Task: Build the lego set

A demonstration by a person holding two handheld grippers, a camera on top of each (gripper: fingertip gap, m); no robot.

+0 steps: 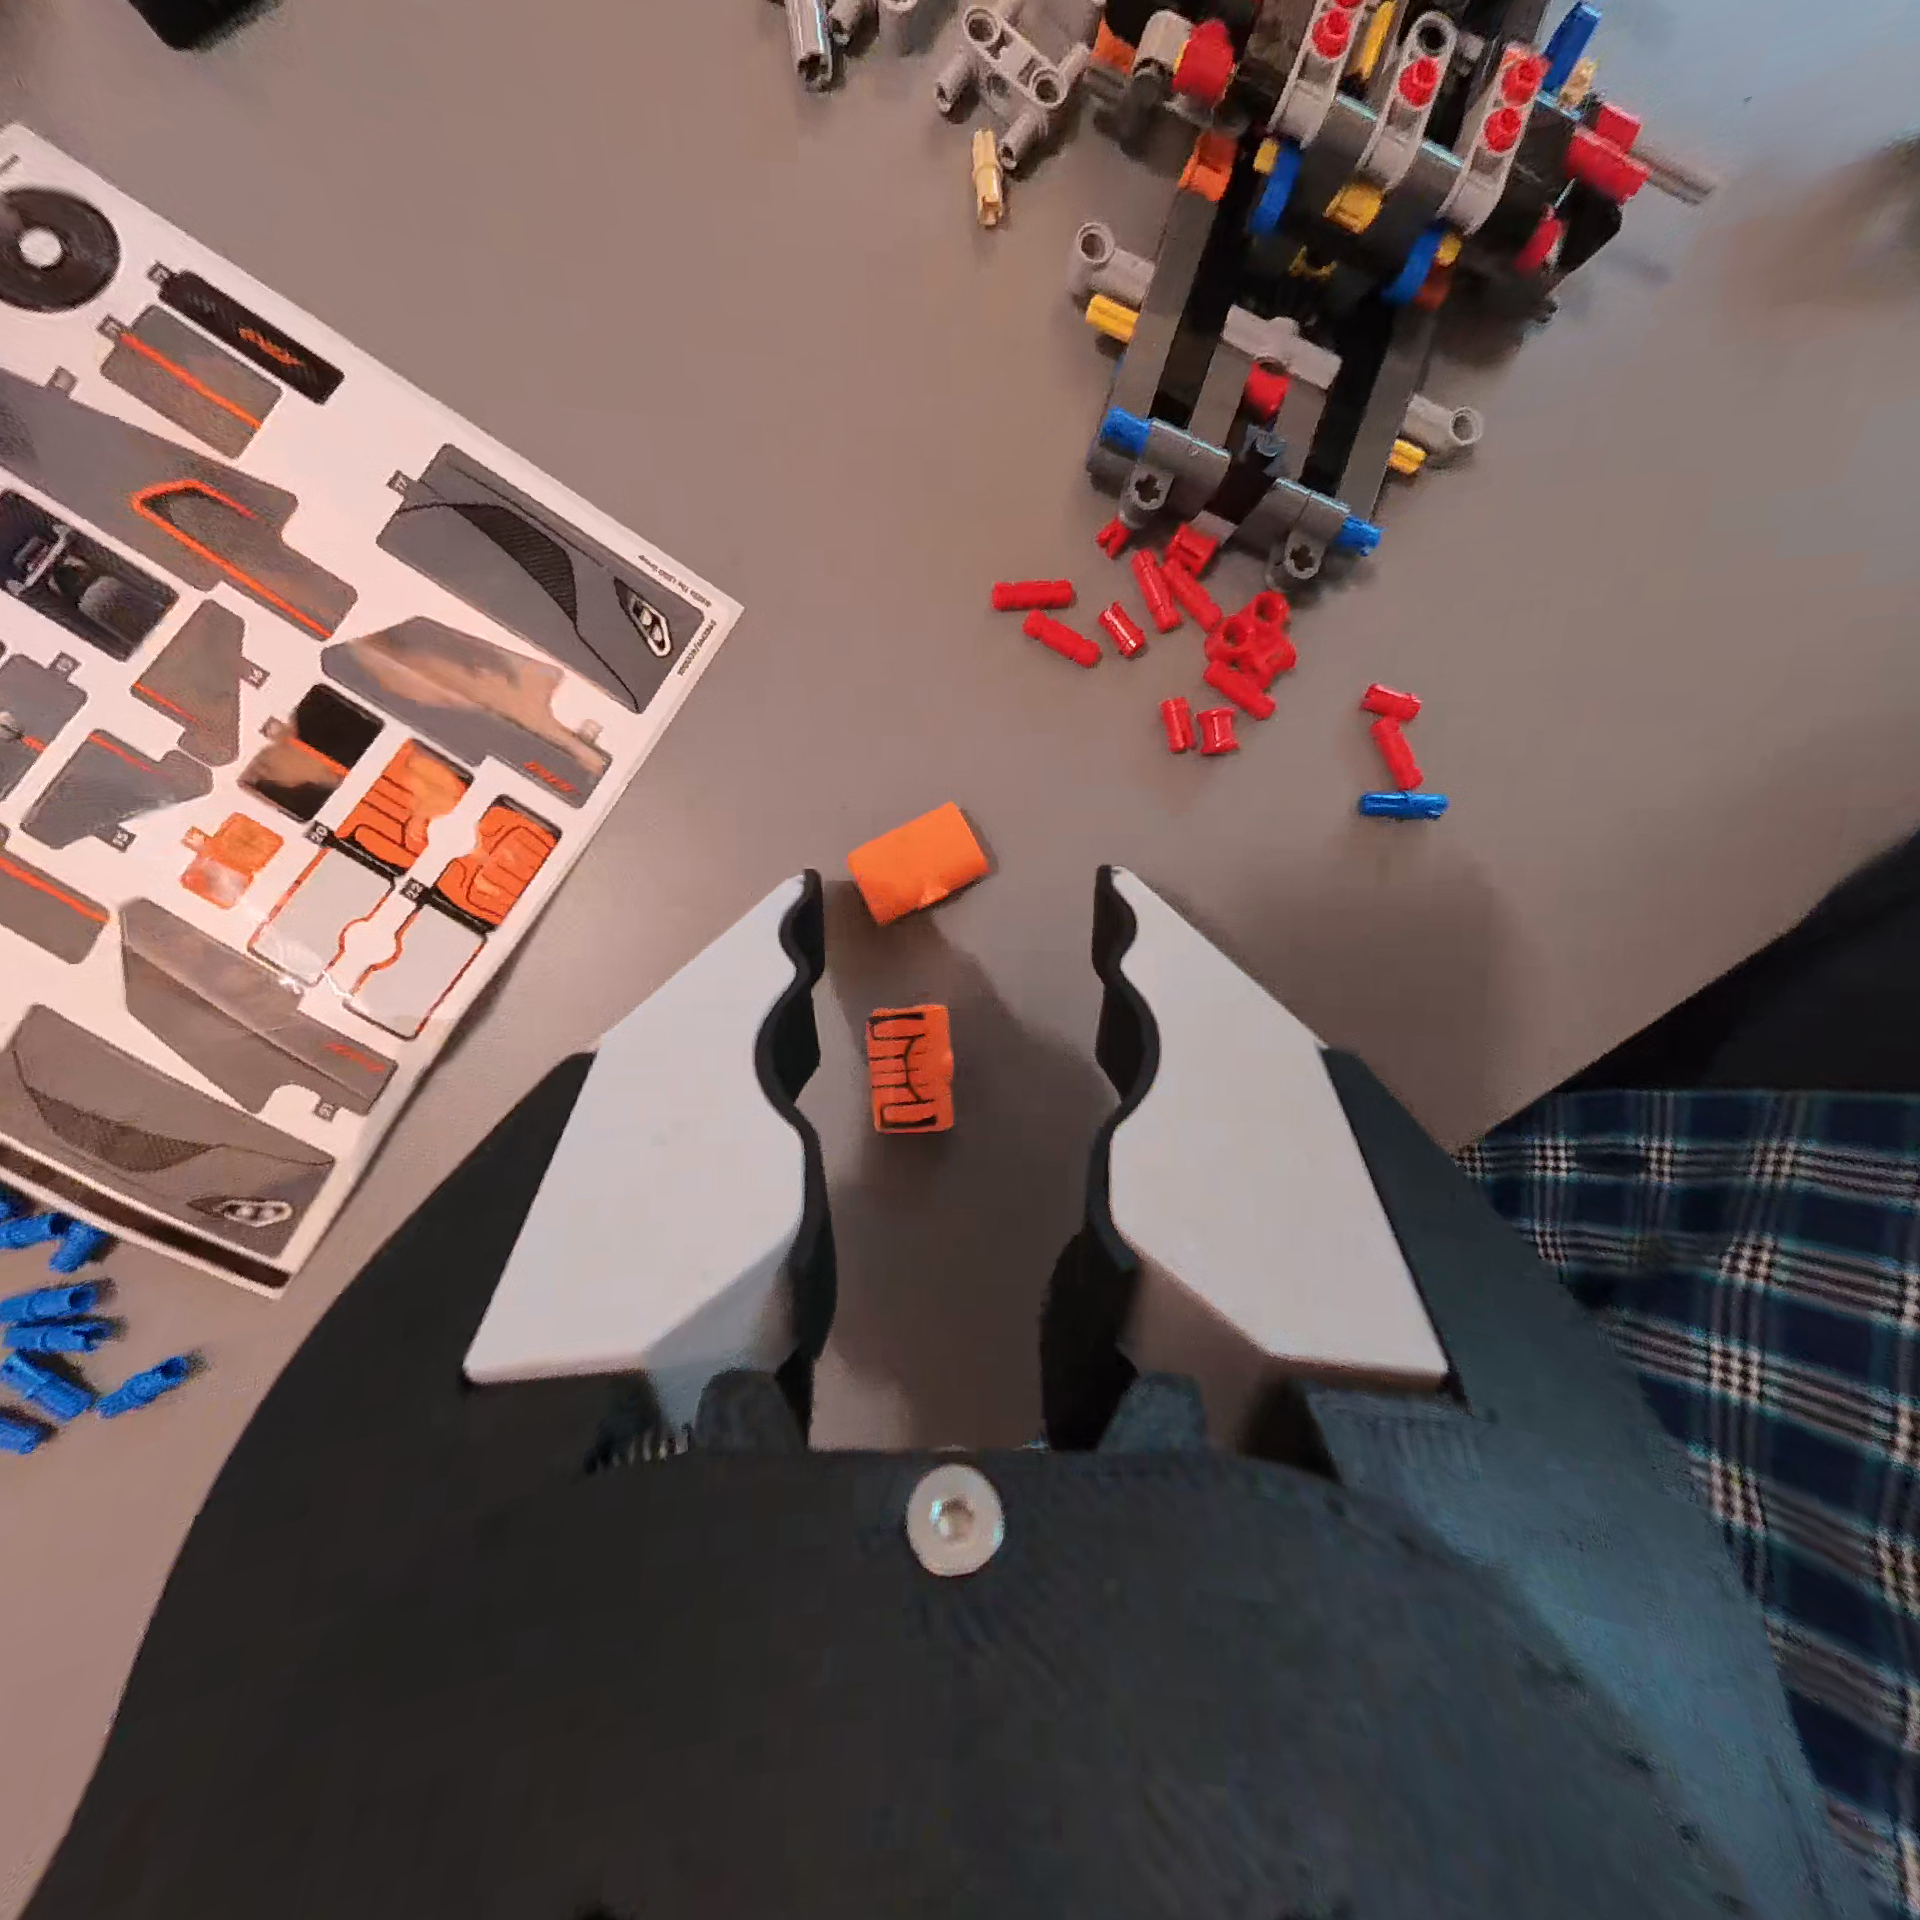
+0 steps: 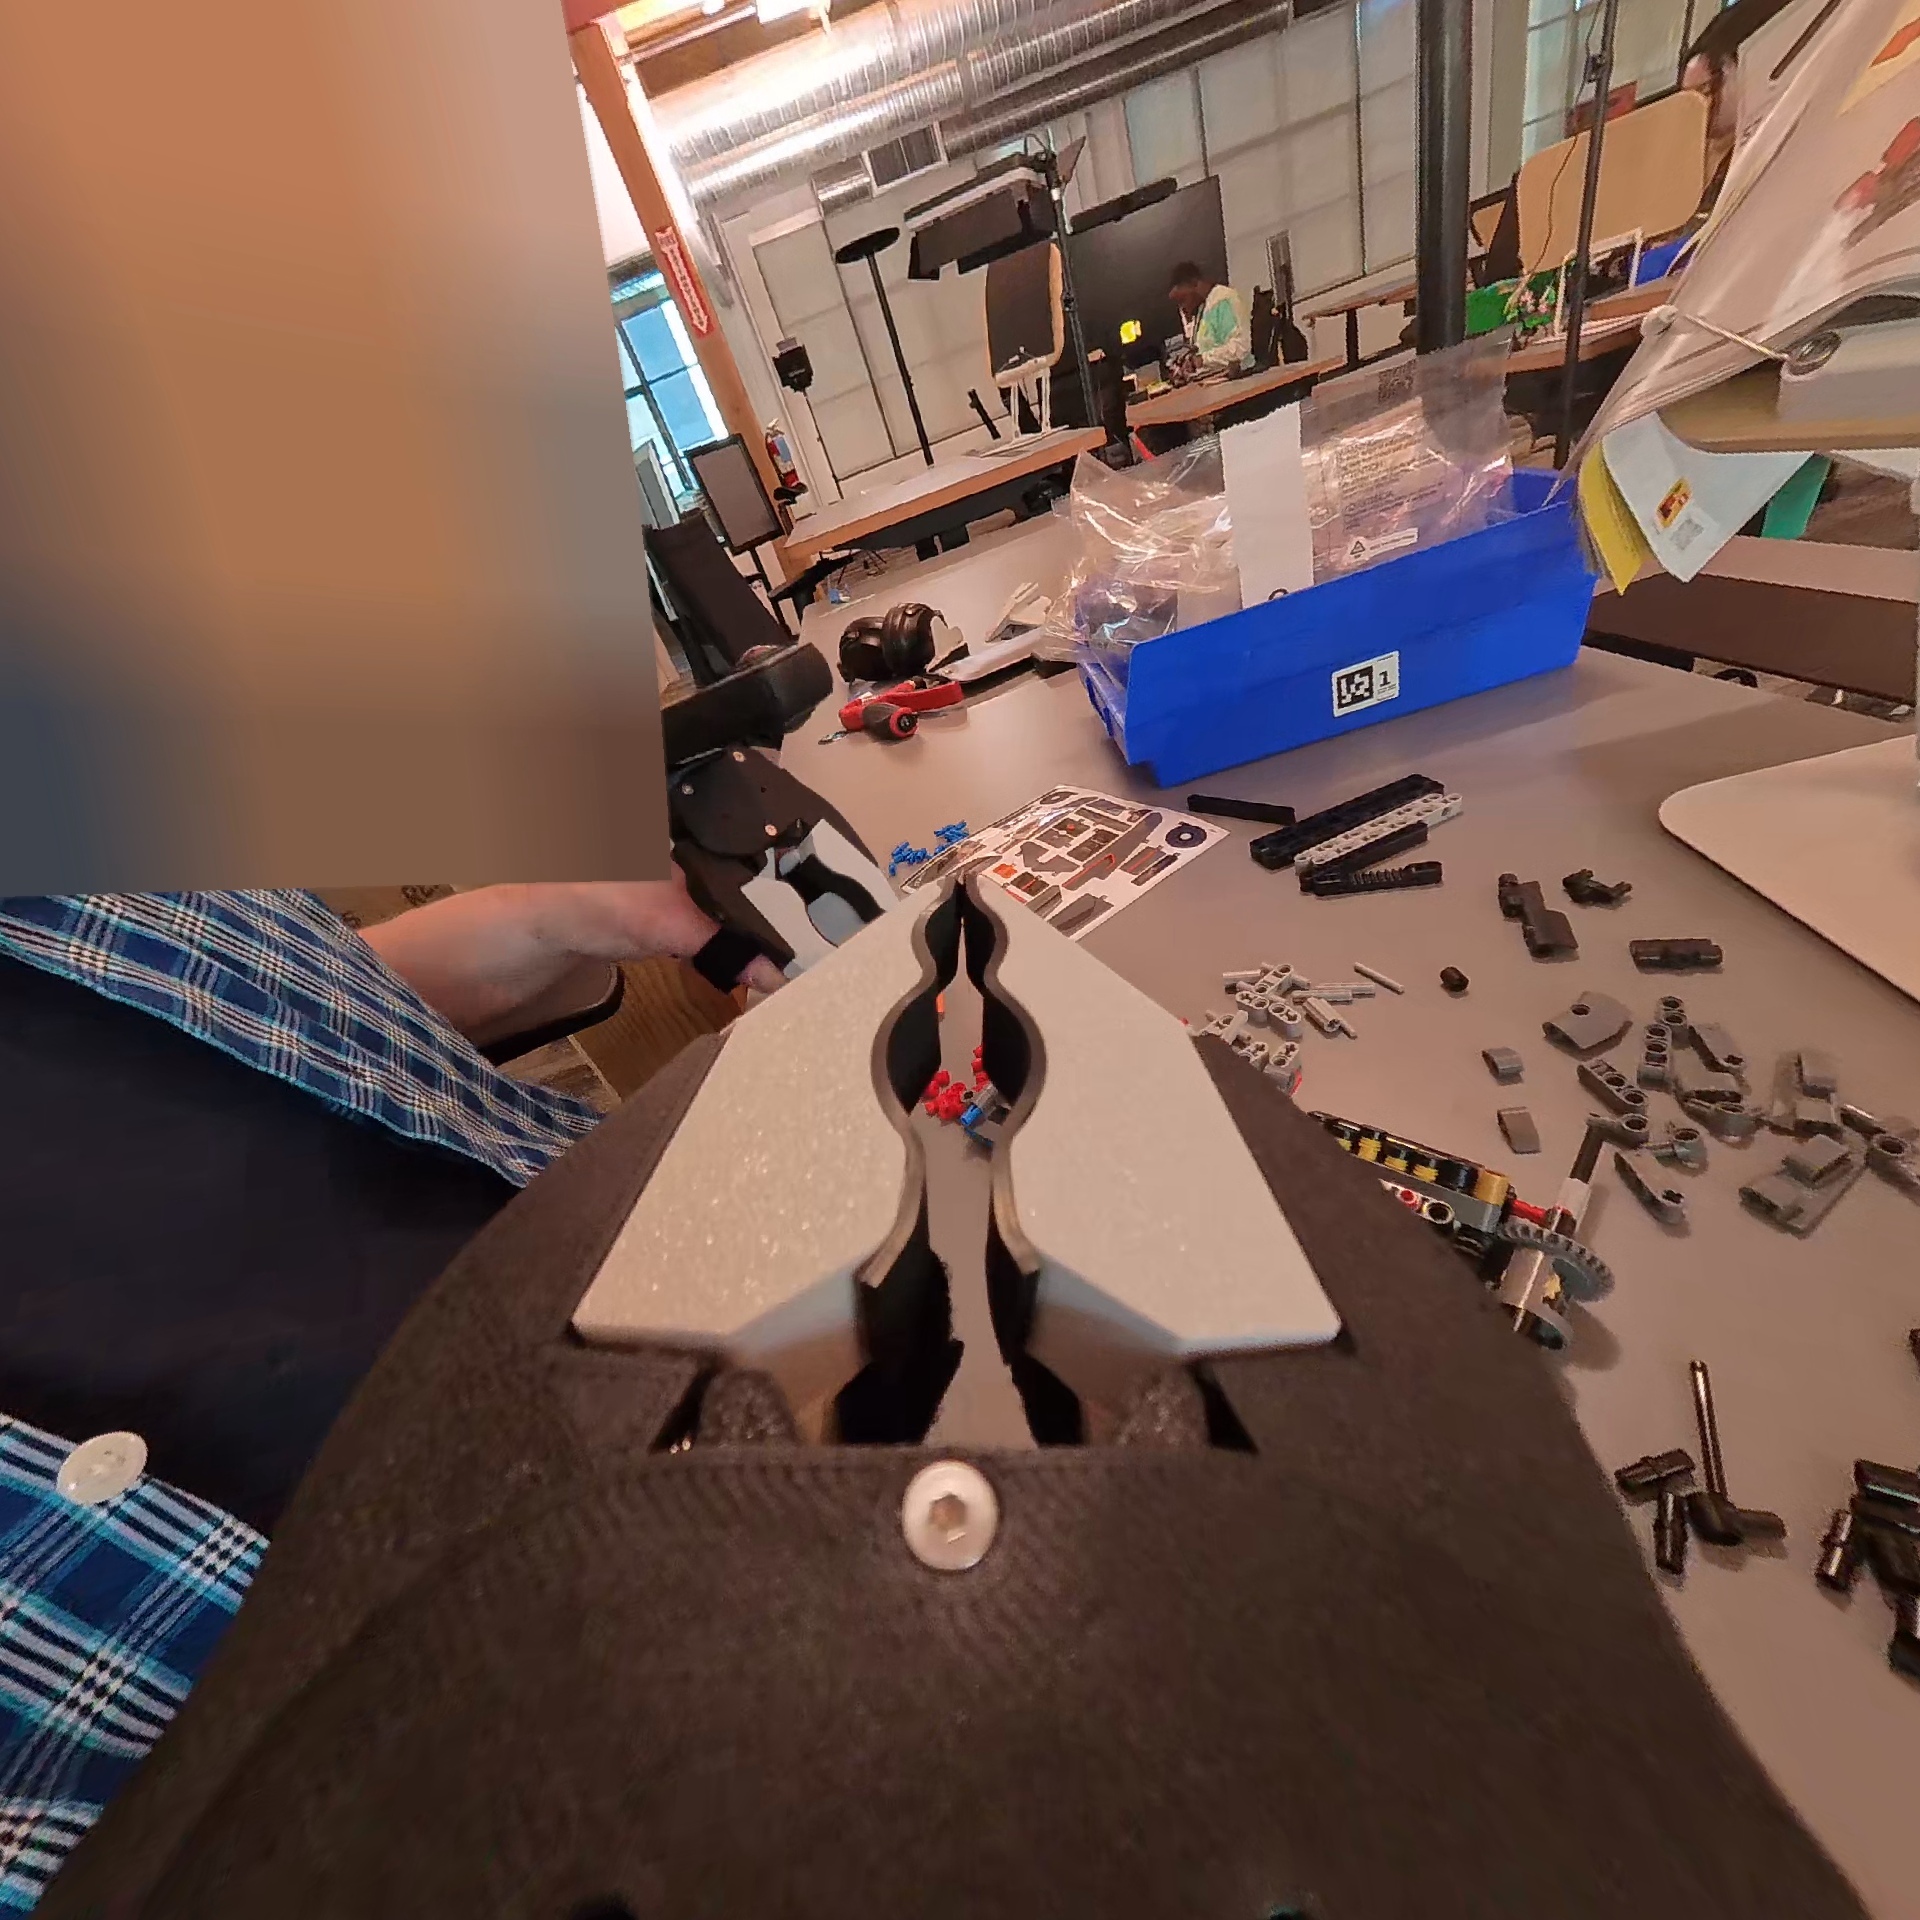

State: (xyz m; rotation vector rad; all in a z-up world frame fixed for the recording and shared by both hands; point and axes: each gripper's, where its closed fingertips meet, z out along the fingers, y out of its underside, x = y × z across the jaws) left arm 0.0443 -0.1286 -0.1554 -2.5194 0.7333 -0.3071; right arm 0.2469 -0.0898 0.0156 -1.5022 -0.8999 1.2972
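Note:
In the left wrist view my left gripper (image 1: 958, 883) is open above the grey table. A small orange piece with a black-lined sticker (image 1: 911, 1068) lies on the table between its fingers, apart from both. A plain orange cylinder piece (image 1: 916, 860) lies just past the fingertips. The partly built model (image 1: 1320, 260) stands at the far right, with loose red pins (image 1: 1195, 623) before it. In the right wrist view my right gripper (image 2: 958, 891) is shut and empty, raised over the table. The left gripper also shows in the right wrist view (image 2: 821, 904), held in a hand.
A sticker sheet (image 1: 260, 675) lies at the left, with blue pins (image 1: 52, 1340) near its corner. A blue bin (image 2: 1351, 665) with plastic bags stands far back. Grey pieces (image 2: 1714, 1091), black beams (image 2: 1351, 831) and a gear assembly (image 2: 1486, 1205) lie at right. A plaid sleeve (image 1: 1714, 1351) is near. Spacing between my two grippers at the tips: around 25 centimeters.

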